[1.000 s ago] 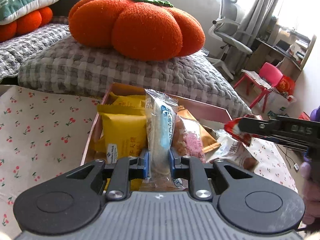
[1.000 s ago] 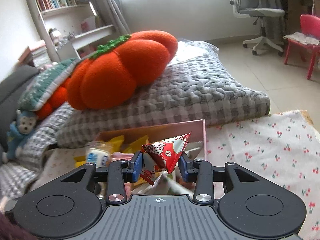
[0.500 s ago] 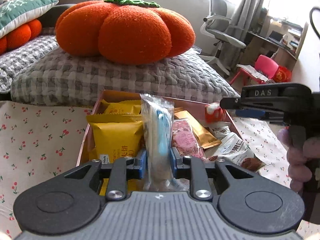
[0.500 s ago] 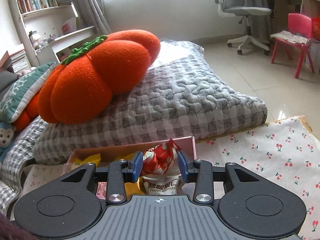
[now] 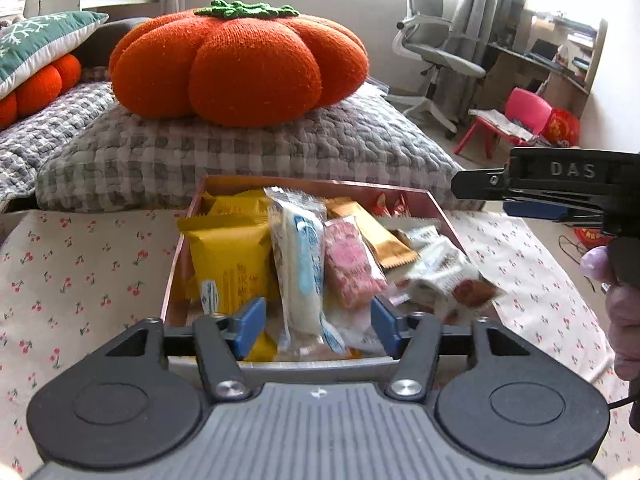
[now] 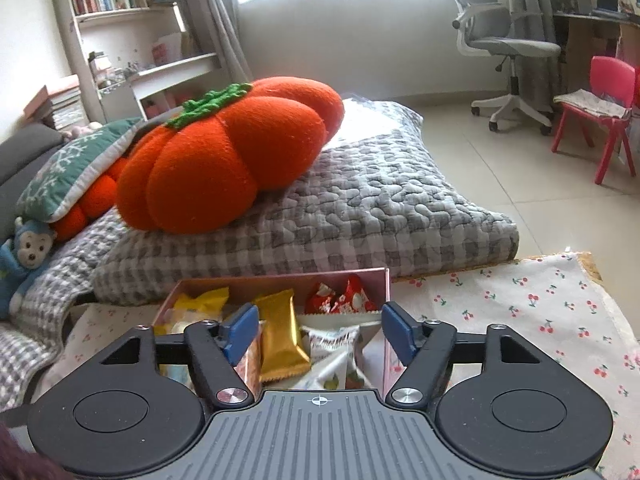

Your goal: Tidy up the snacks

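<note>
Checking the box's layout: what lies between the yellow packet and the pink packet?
In the left wrist view, a clear packet with blue print stands upright between the yellow packet and the pink packet.

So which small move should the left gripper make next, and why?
Probably lift the left gripper straight back from the box. Its jaws are opening, the pads stand clear of the blue-white packet, and the packet already stands upright among the other snacks.

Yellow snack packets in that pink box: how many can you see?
2 in bright yellow: the front yellow packet stands at the pink box's left side, and the rear yellow packet sits behind it in the far-left corner. More may lie hidden underneath.
</note>
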`<state>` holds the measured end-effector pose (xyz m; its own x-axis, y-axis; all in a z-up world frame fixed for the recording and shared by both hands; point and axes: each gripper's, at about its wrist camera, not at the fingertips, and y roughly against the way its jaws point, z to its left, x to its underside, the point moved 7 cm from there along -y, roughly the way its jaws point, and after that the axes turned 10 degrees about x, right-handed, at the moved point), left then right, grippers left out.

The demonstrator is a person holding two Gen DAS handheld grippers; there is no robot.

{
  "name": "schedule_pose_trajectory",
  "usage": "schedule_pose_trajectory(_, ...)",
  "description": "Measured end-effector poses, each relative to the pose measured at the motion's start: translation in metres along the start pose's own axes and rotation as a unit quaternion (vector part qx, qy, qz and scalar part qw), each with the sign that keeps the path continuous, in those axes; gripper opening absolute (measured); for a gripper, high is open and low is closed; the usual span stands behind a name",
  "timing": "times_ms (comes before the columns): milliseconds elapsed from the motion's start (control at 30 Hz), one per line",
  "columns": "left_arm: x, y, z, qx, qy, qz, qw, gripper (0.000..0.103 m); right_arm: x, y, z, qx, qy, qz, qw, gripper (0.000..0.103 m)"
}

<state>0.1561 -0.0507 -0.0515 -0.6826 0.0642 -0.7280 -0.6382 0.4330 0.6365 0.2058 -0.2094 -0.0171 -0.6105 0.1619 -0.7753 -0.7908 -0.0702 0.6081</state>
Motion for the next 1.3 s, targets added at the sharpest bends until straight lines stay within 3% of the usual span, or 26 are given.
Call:
schedule_pose_trajectory(267,0.016,0.021,-0.013,-0.016,-0.01,0.013,0.9997,0.076,0.024,0.034,-0.008,-0.002,0.017,0.002,1.0,0.082)
schedule_pose_trajectory(500,0.029,0.039,-0.021,-0.034,-0.018,0.021,0.999,0.089,0.048,0.056,-0.011,-0.003,0.026,0.013,1.0,0.086)
schedule_pose_trajectory(767,0.043,0.059,-0.021,-0.061,-0.01,0.032,0.9975,0.1,0.073,0.078,-0.013,-0.005,0.034,0.02,0.999,0.096)
schedule_pose_trajectory(1100,0.054,0.082,-0.016,-0.132,0.018,0.045,0.9901,0.103,0.091,0.104,-0.009,0.039,0.064,0.027,0.997,0.097)
schedule_pose_trajectory(1300,0.069,0.088,-0.021,-0.149,0.028,0.057,0.9867,0.103,0.107,0.114,-0.004,0.044,0.089,0.042,0.994,0.1)
